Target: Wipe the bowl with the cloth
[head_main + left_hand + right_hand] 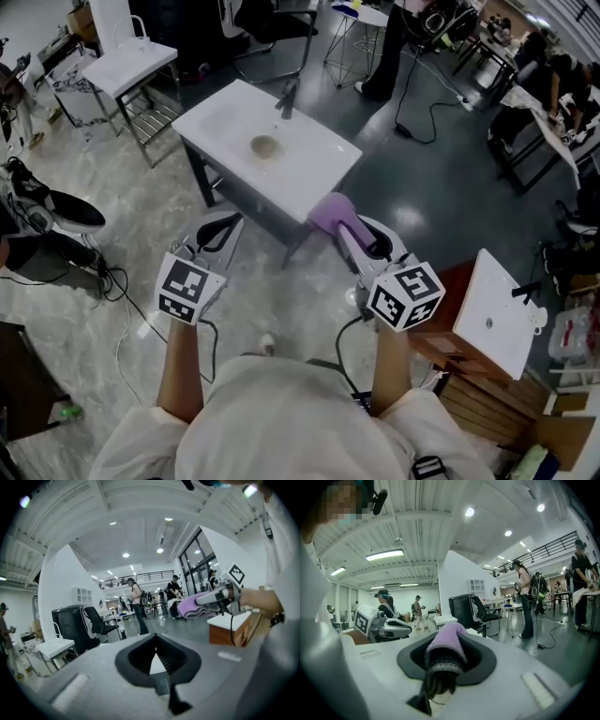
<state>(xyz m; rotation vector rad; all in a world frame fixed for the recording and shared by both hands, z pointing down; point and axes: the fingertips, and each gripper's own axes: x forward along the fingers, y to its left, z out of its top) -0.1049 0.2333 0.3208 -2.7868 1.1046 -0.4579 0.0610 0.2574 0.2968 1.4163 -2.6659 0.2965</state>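
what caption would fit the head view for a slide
Right gripper holds a purple cloth, left gripper shut and empty, white table with bowl ahead.

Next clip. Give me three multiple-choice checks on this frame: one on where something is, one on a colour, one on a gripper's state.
1. Where is the bowl?
A. on the white table ahead of the person
B. on the floor
C. on a chair

2. What colour is the cloth?
A. green
B. purple
C. red

3. How do the left gripper jaws stand?
A. wide apart
B. shut on the cloth
C. shut with nothing between them

Answers:
1 A: the head view shows the bowl sitting on the tabletop.
2 B: the cloth clamped in the right gripper is purple in every view.
3 C: the left gripper view shows its jaws meeting with nothing between them.
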